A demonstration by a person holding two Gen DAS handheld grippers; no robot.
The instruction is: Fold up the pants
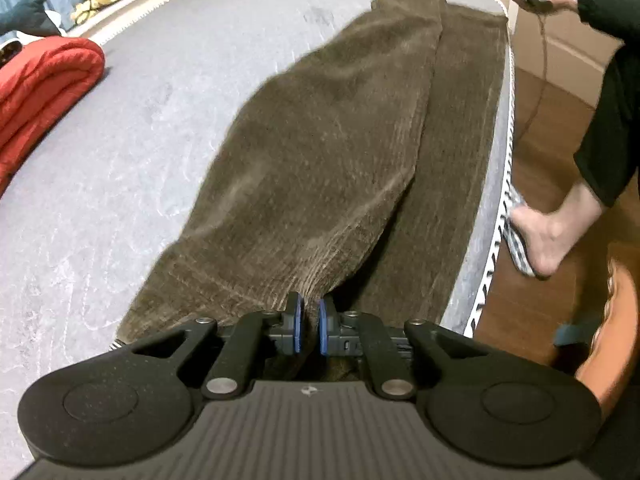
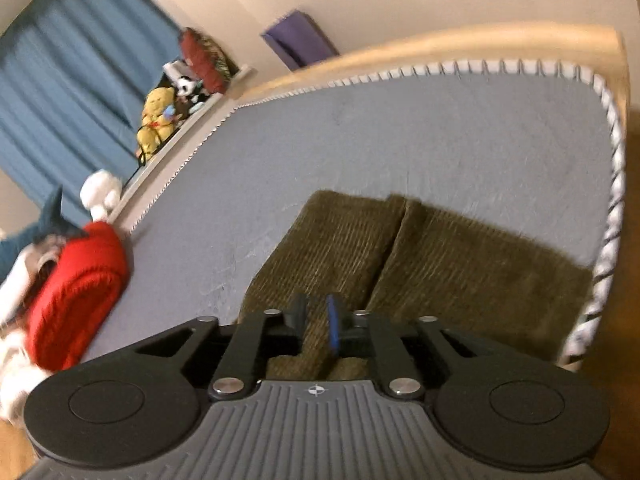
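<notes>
- Left gripper (image 1: 309, 326) is nipped nearly closed on the near edge of the pants (image 1: 320, 152); right gripper (image 2: 318, 326) hovers slightly parted over the far end, gripping nothing.
- Pants lie lengthwise along the mattress (image 1: 140, 120) edge, legs stacked.
- Likely next: right pinches the far end, then both fold end to end.

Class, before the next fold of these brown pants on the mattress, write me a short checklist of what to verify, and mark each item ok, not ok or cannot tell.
1. Left tongs pinch the pants at the near end: ok, fabric bunches between the pads.
2. Right tongs grip fabric: cannot tell; they hang over the pants with a gap, and the view is blurred.
3. Legs lie side by side, lengthwise: ok.
4. Pants fully on the mattress: not ok; one leg runs along the very edge.
5. Red blanket clear of the pants: ok, apart on the far side.
</notes>
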